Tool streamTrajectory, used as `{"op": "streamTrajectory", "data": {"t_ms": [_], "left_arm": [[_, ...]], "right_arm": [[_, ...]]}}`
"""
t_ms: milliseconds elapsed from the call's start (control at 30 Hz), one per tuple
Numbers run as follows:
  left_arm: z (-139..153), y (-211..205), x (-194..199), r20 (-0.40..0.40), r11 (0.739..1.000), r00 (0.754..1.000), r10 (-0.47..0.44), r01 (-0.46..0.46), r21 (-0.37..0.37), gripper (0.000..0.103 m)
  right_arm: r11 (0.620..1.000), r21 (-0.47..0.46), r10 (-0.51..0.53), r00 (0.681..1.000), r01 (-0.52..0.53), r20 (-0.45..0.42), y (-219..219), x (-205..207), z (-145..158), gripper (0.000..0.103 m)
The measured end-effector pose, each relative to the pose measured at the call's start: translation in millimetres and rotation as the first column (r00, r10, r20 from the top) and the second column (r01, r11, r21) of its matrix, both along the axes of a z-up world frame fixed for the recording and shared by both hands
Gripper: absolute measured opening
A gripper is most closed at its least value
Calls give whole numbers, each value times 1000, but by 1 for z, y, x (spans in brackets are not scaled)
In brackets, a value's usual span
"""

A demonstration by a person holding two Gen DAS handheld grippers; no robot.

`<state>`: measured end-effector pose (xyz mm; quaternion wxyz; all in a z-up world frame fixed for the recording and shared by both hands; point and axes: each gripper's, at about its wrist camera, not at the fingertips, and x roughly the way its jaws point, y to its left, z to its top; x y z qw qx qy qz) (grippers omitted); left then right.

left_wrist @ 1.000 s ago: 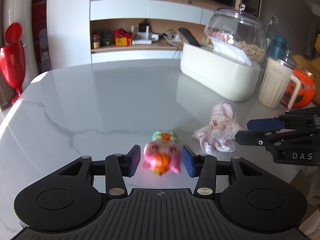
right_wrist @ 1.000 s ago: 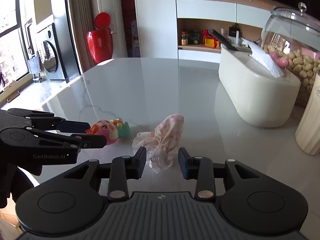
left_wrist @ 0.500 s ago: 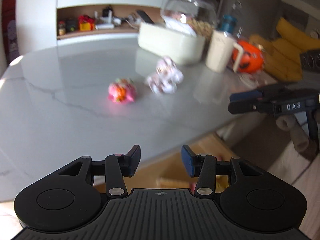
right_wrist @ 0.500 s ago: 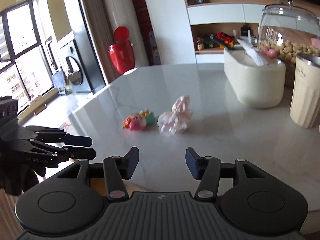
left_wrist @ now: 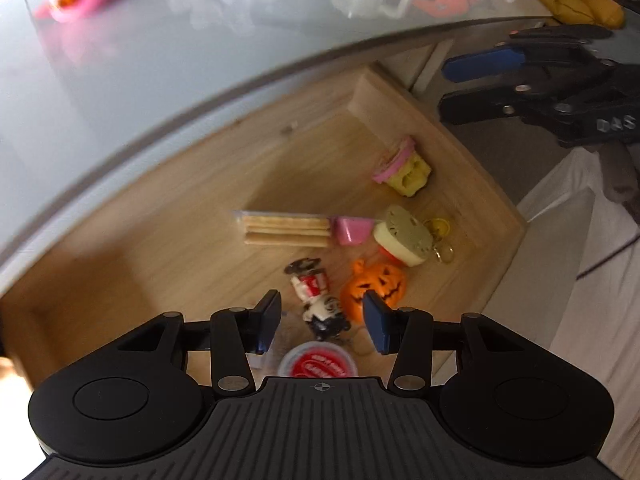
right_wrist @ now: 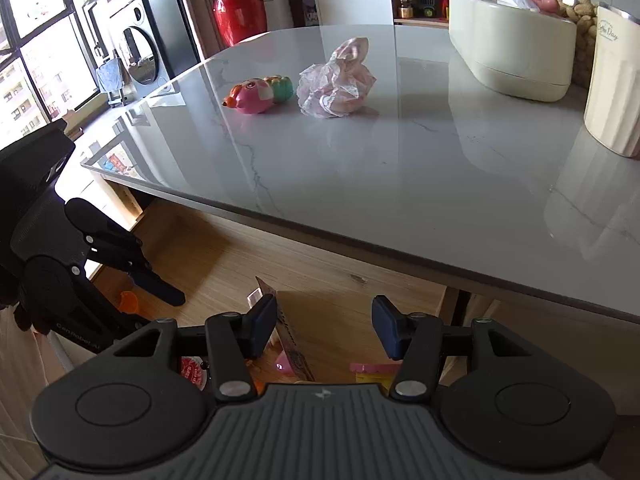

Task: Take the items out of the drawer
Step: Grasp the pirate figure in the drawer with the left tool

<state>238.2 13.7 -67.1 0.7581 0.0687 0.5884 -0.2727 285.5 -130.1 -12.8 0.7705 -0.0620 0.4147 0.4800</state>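
On the worktop [right_wrist: 400, 160], a pink toy [right_wrist: 256, 94] lies just beside a crumpled pink wrapper [right_wrist: 340, 84]; the right gripper [right_wrist: 324, 330] hangs below its edge, jaws apart.

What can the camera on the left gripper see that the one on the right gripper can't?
Only the left wrist view shows the drawer's contents plainly: a cracker pack, a pumpkin toy and a small figure.

Only the right wrist view shows the cream box and the windows.

Both show the open wooden drawer, the marble table and the pink toy on it.
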Motion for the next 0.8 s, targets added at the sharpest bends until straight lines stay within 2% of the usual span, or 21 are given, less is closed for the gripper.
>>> {"op": "streamTrajectory", "data": {"t_ms": [67, 167, 267, 367, 400, 467, 567, 733, 800], "left_arm": [[-13, -8, 11, -61, 999, 997, 38, -37, 7, 49], [-29, -22, 21, -87, 996, 994, 58, -52, 70, 49], [-44, -38, 27, -112, 989, 993, 23, -6, 148, 49], [-57, -44, 26, -152, 986, 988, -10, 35, 164, 40], [-59, -44, 27, -155, 986, 988, -7, 33, 161, 33], [-57, -39, 27, -144, 990, 989, 7, 13, 139, 33], [-35, -22, 19, -95, 997, 995, 8, -1, 73, 32], [8, 28, -6, -35, 998, 998, 59, -60, -20, 32], [17, 50, -16, -23, 993, 994, 103, -104, -49, 32]], "right_arm": [[1000, -11, -15, 1000, 15, -13, 0, 7, -2, 53], [1000, -10, -27, 999, 27, -29, -4, 10, -3, 53], [1000, -17, -21, 1000, 21, -23, -6, 9, -4, 53], [999, -45, 6, 1000, -6, 2, -1, 6, -6, 53], [998, -61, 16, 1000, -15, 19, 1, 3, -7, 53], [994, -104, 47, 997, -40, 66, 5, -5, -10, 53], [984, -150, 115, 987, -97, 115, 12, -17, -12, 53], [964, -143, 238, 968, -226, 77, 22, -31, -8, 53], [944, -175, 296, 953, -281, 67, 39, -37, -10, 53]]}}
